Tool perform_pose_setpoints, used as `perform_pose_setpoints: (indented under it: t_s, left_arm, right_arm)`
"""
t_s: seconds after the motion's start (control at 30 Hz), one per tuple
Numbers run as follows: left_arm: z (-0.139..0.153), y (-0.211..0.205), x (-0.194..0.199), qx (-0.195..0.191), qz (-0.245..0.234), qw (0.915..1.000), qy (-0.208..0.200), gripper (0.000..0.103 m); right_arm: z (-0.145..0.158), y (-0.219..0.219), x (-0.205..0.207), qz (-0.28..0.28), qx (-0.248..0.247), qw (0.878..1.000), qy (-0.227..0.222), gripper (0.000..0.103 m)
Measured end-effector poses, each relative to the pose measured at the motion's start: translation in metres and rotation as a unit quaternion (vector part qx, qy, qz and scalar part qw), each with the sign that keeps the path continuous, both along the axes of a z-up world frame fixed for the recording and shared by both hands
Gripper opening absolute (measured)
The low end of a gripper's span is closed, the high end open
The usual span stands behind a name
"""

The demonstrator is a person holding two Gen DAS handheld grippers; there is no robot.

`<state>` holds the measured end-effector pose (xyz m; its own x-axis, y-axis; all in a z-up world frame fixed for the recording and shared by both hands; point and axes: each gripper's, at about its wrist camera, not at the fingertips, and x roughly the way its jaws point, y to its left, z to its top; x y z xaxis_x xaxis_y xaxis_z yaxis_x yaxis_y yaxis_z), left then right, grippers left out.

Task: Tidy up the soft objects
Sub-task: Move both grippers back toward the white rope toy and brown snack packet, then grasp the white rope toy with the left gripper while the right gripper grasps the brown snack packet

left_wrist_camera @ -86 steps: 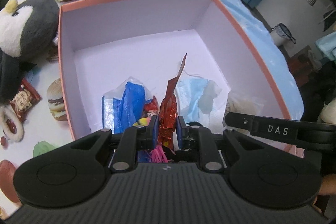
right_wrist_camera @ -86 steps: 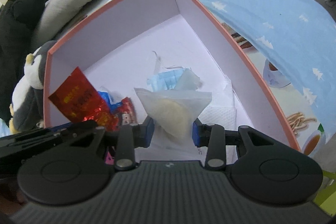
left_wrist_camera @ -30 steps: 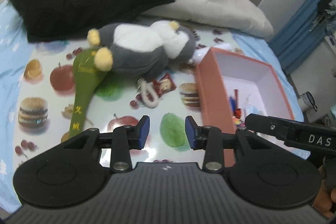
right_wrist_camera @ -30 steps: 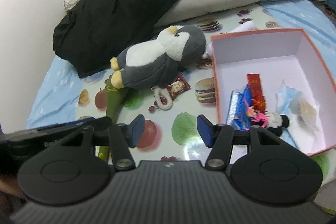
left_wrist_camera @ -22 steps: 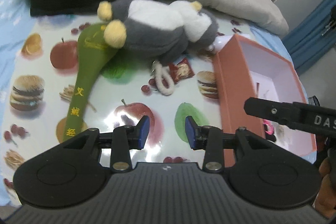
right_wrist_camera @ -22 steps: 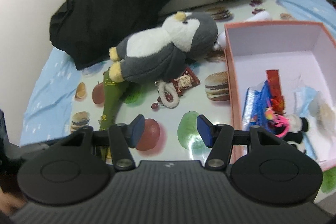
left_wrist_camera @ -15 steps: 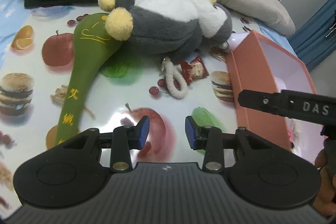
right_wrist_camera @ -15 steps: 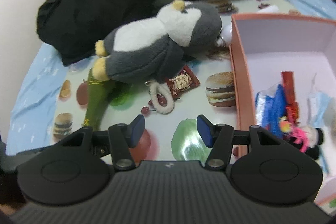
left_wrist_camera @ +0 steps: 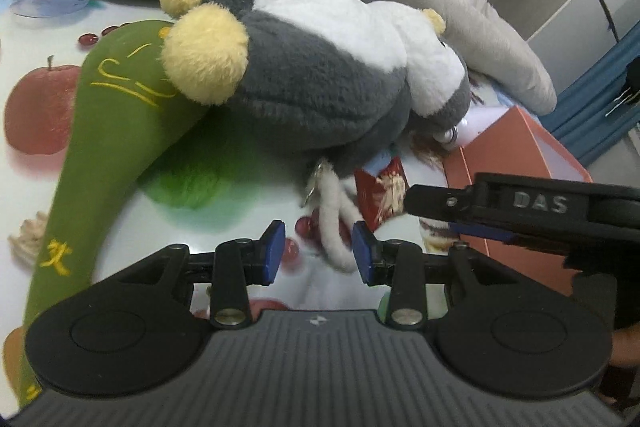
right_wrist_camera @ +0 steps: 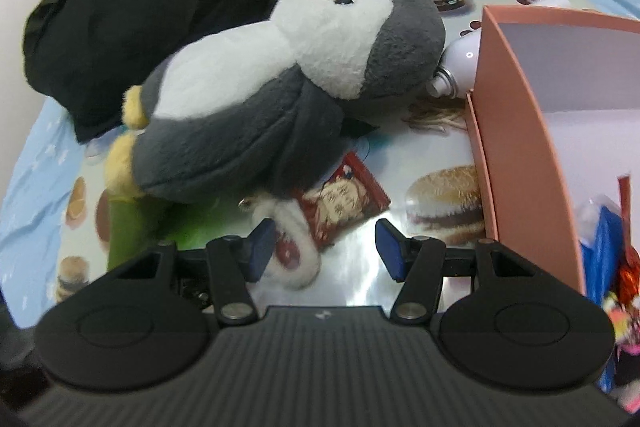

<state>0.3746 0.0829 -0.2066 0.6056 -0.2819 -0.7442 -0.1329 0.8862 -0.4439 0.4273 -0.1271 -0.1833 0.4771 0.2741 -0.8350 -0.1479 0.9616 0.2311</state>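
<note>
A grey and white plush penguin (left_wrist_camera: 320,75) (right_wrist_camera: 264,99) lies on the fruit-print cloth, its yellow feet resting on a long green cushion (left_wrist_camera: 104,131) (right_wrist_camera: 120,227). Below it lie a fluffy white loop (left_wrist_camera: 334,223) (right_wrist_camera: 300,251) and a small red snack packet (left_wrist_camera: 382,195) (right_wrist_camera: 344,203). My left gripper (left_wrist_camera: 319,251) hangs open just above the loop, nothing pressed between its pads. My right gripper (right_wrist_camera: 324,247) is open too, low over the loop and the packet; its black finger (left_wrist_camera: 520,205) crosses the left wrist view. The pink box (left_wrist_camera: 516,143) (right_wrist_camera: 520,147) stands to the right.
In the box lie a blue bag (right_wrist_camera: 608,239), a red wrapper and other small items. A white bottle (right_wrist_camera: 460,63) lies between the penguin's head and the box. A black garment (right_wrist_camera: 140,7) and a grey pillow (left_wrist_camera: 492,39) lie behind the penguin.
Both grippers have left the box, swung left and come down toward the penguin, the white loop and the red packet. Their jaws have kept the same width over the last second.
</note>
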Motion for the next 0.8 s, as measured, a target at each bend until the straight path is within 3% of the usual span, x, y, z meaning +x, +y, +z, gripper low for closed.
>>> perform_pose_setpoints:
  t_s: [0.4, 0.57, 0.67, 0.8]
  left_arm:
    - [-0.025, -0.001, 0.020, -0.037, 0.030, 0.9988, 0.000, 0.041]
    - [-0.031, 0.000, 0.028, -0.053, 0.028, 0.9982, 0.001, 0.035]
    - [-0.031, -0.006, 0.036, -0.051, 0.017, 0.9985, 0.002, 0.034]
    - [-0.030, -0.016, 0.042, -0.026, 0.002, 0.9996, -0.001, 0.030]
  right_arm:
    - [-0.031, 0.000, 0.037, -0.006, 0.022, 0.999, 0.047, 0.058]
    - [-0.041, 0.000, 0.042, -0.028, 0.034, 0.998, 0.055, 0.060]
    - [-0.045, -0.004, 0.043, -0.039, 0.051, 0.996, 0.061, 0.054]
    - [-0.046, -0.006, 0.044, -0.034, 0.042, 0.997, 0.055, 0.038]
